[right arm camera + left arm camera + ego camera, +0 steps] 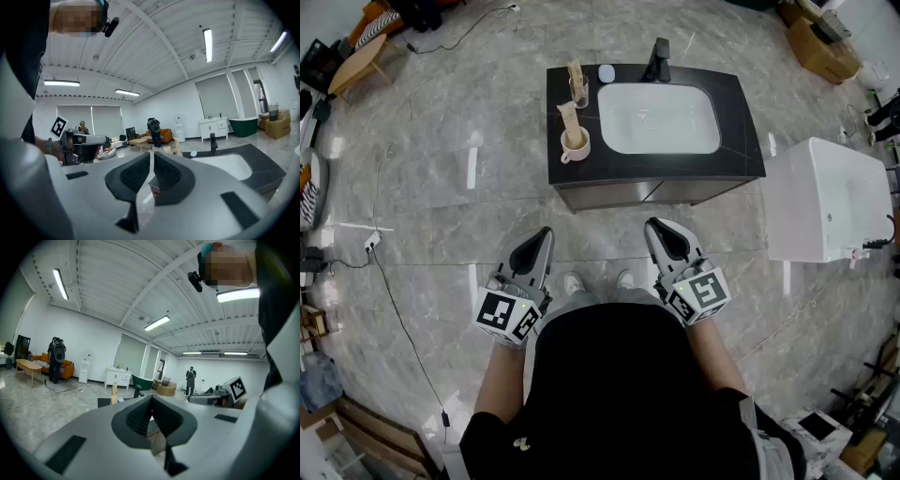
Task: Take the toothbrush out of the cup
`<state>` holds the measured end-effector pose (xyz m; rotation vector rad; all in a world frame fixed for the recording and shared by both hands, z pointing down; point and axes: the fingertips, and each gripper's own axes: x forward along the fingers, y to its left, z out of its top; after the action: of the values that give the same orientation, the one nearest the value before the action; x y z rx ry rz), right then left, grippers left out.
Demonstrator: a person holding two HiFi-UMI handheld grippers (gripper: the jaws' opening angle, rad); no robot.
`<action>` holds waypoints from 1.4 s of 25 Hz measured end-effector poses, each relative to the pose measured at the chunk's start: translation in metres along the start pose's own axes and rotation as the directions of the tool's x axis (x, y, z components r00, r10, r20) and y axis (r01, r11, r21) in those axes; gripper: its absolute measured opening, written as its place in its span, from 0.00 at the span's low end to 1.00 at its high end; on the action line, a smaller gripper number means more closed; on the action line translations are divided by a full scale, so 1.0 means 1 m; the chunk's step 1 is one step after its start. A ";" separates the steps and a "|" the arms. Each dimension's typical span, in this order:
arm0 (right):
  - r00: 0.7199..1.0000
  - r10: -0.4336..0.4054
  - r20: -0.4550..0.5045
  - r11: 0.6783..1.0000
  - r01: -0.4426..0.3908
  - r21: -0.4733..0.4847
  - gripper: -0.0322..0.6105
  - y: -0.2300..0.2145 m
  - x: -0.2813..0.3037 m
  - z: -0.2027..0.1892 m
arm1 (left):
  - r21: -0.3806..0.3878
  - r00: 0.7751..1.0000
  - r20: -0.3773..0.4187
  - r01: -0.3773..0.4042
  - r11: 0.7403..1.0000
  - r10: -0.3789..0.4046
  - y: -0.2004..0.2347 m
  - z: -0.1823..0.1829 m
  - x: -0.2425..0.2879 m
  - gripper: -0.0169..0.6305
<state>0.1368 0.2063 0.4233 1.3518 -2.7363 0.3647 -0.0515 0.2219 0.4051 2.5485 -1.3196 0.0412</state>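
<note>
In the head view a cream cup (575,146) stands on the left of a black vanity top (741,141), with a beige toothbrush (569,119) upright in it. Behind it a clear glass (578,92) holds another beige brush. My left gripper (546,232) and right gripper (654,225) hover side by side over the floor in front of the vanity, well short of the cup. Both are shut with nothing in them. In the left gripper view the jaws (151,399) meet; in the right gripper view the jaws (151,157) meet too.
A white sink (658,118) and a black tap (657,59) fill the vanity's middle. A white boxy fixture (825,202) stands to the right. A cable (394,300) runs across the floor at the left. Cardboard boxes (814,42) sit far right; people stand in the background (57,359).
</note>
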 end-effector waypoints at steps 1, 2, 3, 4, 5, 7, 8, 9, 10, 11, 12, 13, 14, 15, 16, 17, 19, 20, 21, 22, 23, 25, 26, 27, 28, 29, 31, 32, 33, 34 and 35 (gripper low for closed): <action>1.000 0.000 -0.001 1.000 0.000 0.002 0.12 0.002 0.002 0.000 | -0.005 1.000 -0.003 -0.006 1.000 0.006 0.004 0.000 -0.001 0.06; 1.000 0.000 -0.002 1.000 0.000 0.005 0.12 0.005 0.004 0.000 | -0.011 1.000 -0.004 -0.011 1.000 0.011 0.007 0.000 -0.003 0.06; 1.000 -0.001 -0.003 1.000 0.001 0.006 0.12 0.007 0.006 0.000 | -0.018 1.000 -0.004 -0.013 1.000 0.013 0.010 0.000 -0.004 0.06; 1.000 -0.002 -0.004 1.000 0.002 0.006 0.12 0.009 0.008 0.000 | -0.024 1.000 -0.003 -0.014 1.000 0.014 0.014 0.000 -0.006 0.06; 1.000 -0.003 -0.005 1.000 0.003 0.004 0.12 0.011 0.010 0.000 | -0.028 1.000 -0.002 -0.016 0.999 0.016 0.017 0.001 -0.007 0.06; 1.000 -0.006 -0.007 1.000 0.006 -0.001 0.12 0.013 0.015 0.001 | -0.034 1.000 0.002 -0.019 0.999 0.020 0.024 0.003 -0.008 0.06; 1.000 -0.008 -0.008 1.000 0.008 -0.002 0.12 0.014 0.018 0.001 | -0.035 1.000 0.003 -0.018 0.999 0.018 0.028 0.004 -0.009 0.06; 1.000 -0.012 -0.007 1.000 0.012 -0.002 0.12 0.014 0.021 0.001 | -0.036 1.000 0.003 -0.013 0.999 0.013 0.031 0.003 -0.009 0.06; 1.000 -0.019 -0.005 1.000 0.019 0.000 0.12 0.015 0.025 0.001 | -0.036 1.000 0.004 -0.009 0.999 0.009 0.035 0.003 -0.010 0.06; 1.000 -0.028 0.001 1.000 0.028 0.002 0.12 0.016 0.028 0.003 | -0.036 1.000 0.004 -0.005 0.999 0.005 0.039 0.003 -0.011 0.06; 0.999 -0.038 0.009 0.999 0.037 0.008 0.12 0.017 0.031 0.004 | -0.037 1.000 0.004 -0.002 0.999 0.002 0.043 0.002 -0.013 0.06; 0.999 -0.047 0.019 0.999 0.046 0.017 0.12 0.018 0.034 0.006 | -0.038 1.000 0.004 0.001 0.999 -0.001 0.048 0.001 -0.014 0.06; 0.998 -0.056 0.027 0.998 0.055 0.027 0.12 0.019 0.036 0.007 | -0.040 1.000 0.004 0.005 0.999 -0.005 0.053 0.001 -0.016 0.06; 0.997 -0.066 0.033 0.997 0.065 0.035 0.12 0.021 0.039 0.008 | -0.042 1.000 0.003 0.010 0.999 -0.010 0.058 0.000 -0.018 0.06; 0.996 -0.078 0.037 0.996 0.076 0.041 0.12 0.023 0.042 0.008 | -0.043 1.000 0.002 0.015 0.999 -0.015 0.064 -0.001 -0.021 0.06; 0.995 -0.090 0.038 0.995 0.088 0.045 0.12 0.025 0.045 0.007 | -0.046 1.000 -0.001 0.020 0.999 -0.020 0.070 -0.002 -0.023 0.06; 0.993 -0.117 0.036 0.992 0.115 0.047 0.12 0.029 0.051 0.005 | -0.054 0.999 -0.009 0.031 0.998 -0.032 0.081 -0.003 -0.027 0.06; 0.991 -0.130 0.033 0.991 0.128 0.048 0.12 0.031 0.053 0.003 | -0.057 0.999 -0.012 0.039 0.998 -0.040 0.085 -0.003 -0.029 0.06; 0.989 -0.143 0.029 0.989 0.141 0.050 0.12 0.032 0.054 0.002 | -0.057 0.999 -0.017 0.048 0.997 -0.049 0.089 -0.004 -0.031 0.06; 0.988 -0.155 0.025 0.987 0.153 0.053 0.12 0.033 0.056 0.000 | -0.056 0.998 -0.024 0.056 0.997 -0.057 0.093 -0.005 -0.032 0.06; 0.986 -0.164 0.021 0.985 0.162 0.060 0.12 0.033 0.059 -0.002 | -0.053 0.998 -0.031 0.060 0.997 -0.061 0.097 -0.007 -0.031 0.06; 0.985 -0.174 0.013 0.982 0.172 0.073 0.12 0.031 0.064 -0.007 | -0.052 0.997 -0.044 0.060 0.997 -0.063 0.106 -0.012 -0.029 0.06; 0.984 -0.178 0.009 0.981 0.177 0.077 0.12 0.028 0.067 -0.009 | -0.052 0.997 -0.049 0.060 0.997 -0.062 0.109 -0.014 -0.027 0.06; 0.983 -0.183 0.006 0.980 0.182 0.081 0.12 0.025 0.069 -0.010 | -0.052 0.997 -0.053 0.059 0.997 -0.062 0.112 -0.015 -0.024 0.06; 0.982 -0.188 0.004 0.978 0.187 0.088 0.12 0.020 0.072 -0.010 | -0.054 0.997 -0.055 0.058 0.997 -0.060 0.114 -0.016 -0.020 0.06; 0.982 -0.191 0.004 0.977 0.190 0.097 0.12 0.015 0.075 -0.011 | -0.056 0.997 -0.056 0.055 0.997 -0.059 0.116 -0.016 -0.015 0.06; 0.981 -0.192 0.005 0.975 0.190 0.112 0.12 0.004 0.083 -0.010 | -0.060 0.997 -0.058 0.051 0.997 -0.055 0.120 -0.015 -0.005 0.06; 0.982 -0.189 0.006 0.975 0.187 0.118 0.12 -0.001 0.087 -0.009 | -0.061 0.997 -0.061 0.050 0.997 -0.054 0.121 -0.014 0.000 0.06; 0.983 -0.183 0.007 0.976 0.181 0.123 0.12 -0.006 0.091 -0.008 | -0.061 0.997 -0.064 0.049 0.997 -0.053 0.122 -0.012 0.006 0.06; 0.984 -0.177 0.007 0.976 0.175 0.126 0.12 -0.012 0.096 -0.006 | -0.061 0.996 -0.067 0.048 0.997 -0.052 0.123 -0.010 0.012 0.06; 0.985 -0.170 0.007 0.977 0.167 0.129 0.12 -0.017 0.101 -0.005 | -0.061 0.996 -0.071 0.046 0.997 -0.050 0.124 -0.009 0.019 0.06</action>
<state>0.0887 0.1194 0.4480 1.6122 -2.6265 0.5262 -0.1392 0.1411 0.4441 2.5030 -1.2142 0.0828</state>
